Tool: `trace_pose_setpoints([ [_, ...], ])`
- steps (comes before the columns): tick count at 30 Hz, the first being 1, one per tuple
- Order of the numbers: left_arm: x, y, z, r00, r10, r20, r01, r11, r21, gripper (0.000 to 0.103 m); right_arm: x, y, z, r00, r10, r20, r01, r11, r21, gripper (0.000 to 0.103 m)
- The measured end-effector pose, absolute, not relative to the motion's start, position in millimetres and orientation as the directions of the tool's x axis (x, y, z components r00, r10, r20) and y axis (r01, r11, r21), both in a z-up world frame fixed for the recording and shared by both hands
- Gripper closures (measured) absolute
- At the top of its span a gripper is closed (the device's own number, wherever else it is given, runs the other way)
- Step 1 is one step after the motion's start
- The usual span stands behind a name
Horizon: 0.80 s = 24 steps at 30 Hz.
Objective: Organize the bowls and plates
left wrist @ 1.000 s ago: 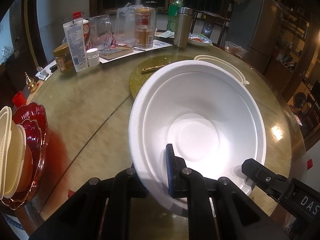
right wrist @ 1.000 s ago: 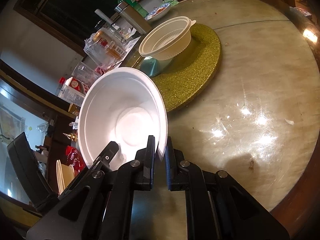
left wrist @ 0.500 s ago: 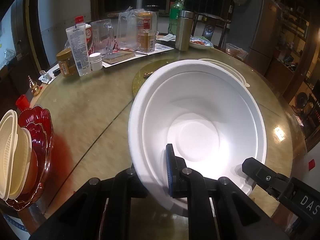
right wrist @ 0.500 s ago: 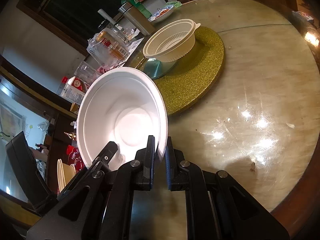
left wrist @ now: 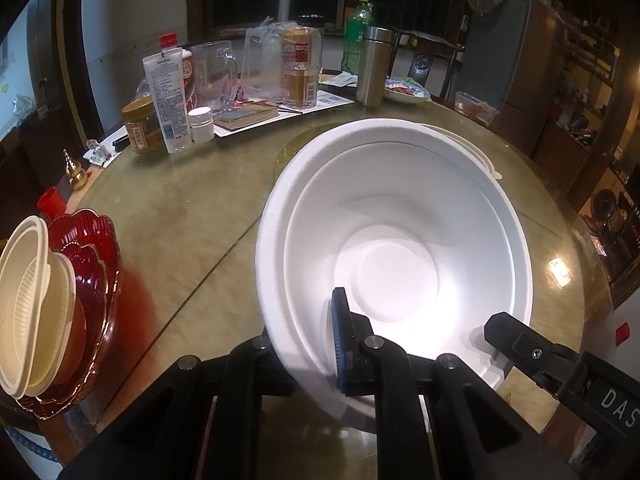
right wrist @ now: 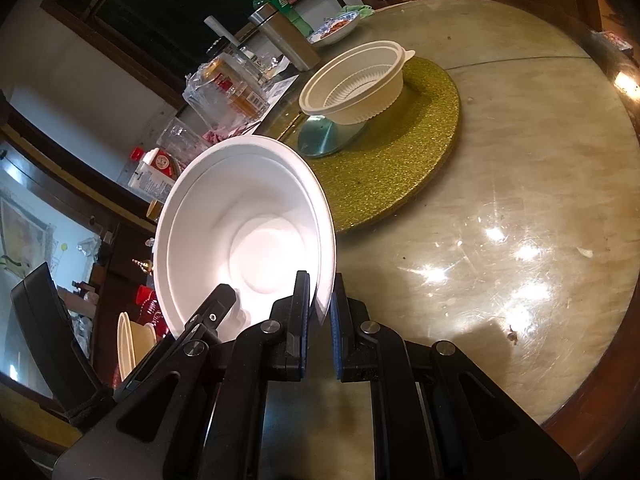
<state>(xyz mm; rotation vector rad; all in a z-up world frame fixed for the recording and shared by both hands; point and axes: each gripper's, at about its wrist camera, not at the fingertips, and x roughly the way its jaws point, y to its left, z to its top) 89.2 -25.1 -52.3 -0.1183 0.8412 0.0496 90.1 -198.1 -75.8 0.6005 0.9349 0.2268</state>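
A large white foam bowl (left wrist: 396, 240) is held tilted above the round table, its inside facing both cameras. My left gripper (left wrist: 308, 336) is shut on its near rim, one blue pad inside the bowl and the other finger behind the wall. My right gripper (right wrist: 320, 304) is shut on the rim's right edge (right wrist: 326, 280), and it shows as a black finger (left wrist: 520, 344) in the left wrist view. A cream ribbed bowl (right wrist: 356, 88) leans on a bluish disc (right wrist: 320, 140) on the gold glitter mat (right wrist: 400, 168). Cream bowls (left wrist: 32, 304) sit stacked in red glass plates (left wrist: 96, 240) at the left.
Bottles, jars, a glass mug and a steel flask (left wrist: 374, 66) crowd the table's far side, beside a small dish of food (left wrist: 406, 92). The marble tabletop (right wrist: 520, 200) stretches to the right up to its dark wooden edge (right wrist: 600, 392).
Both grippers keep their hold on the white bowl. The background has drifted only slightly in both views.
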Motion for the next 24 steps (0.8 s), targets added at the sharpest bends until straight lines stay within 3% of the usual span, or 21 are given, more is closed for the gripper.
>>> trace_pose_setpoints([
  [24,69.4,0.6,-34.4,0.702,0.034,-0.711,-0.134,0.987,-0.085,0.090,83.9,-168.0,-55.8,0.592,0.470,-0.655,-0.011,0.817,0.576,0.094],
])
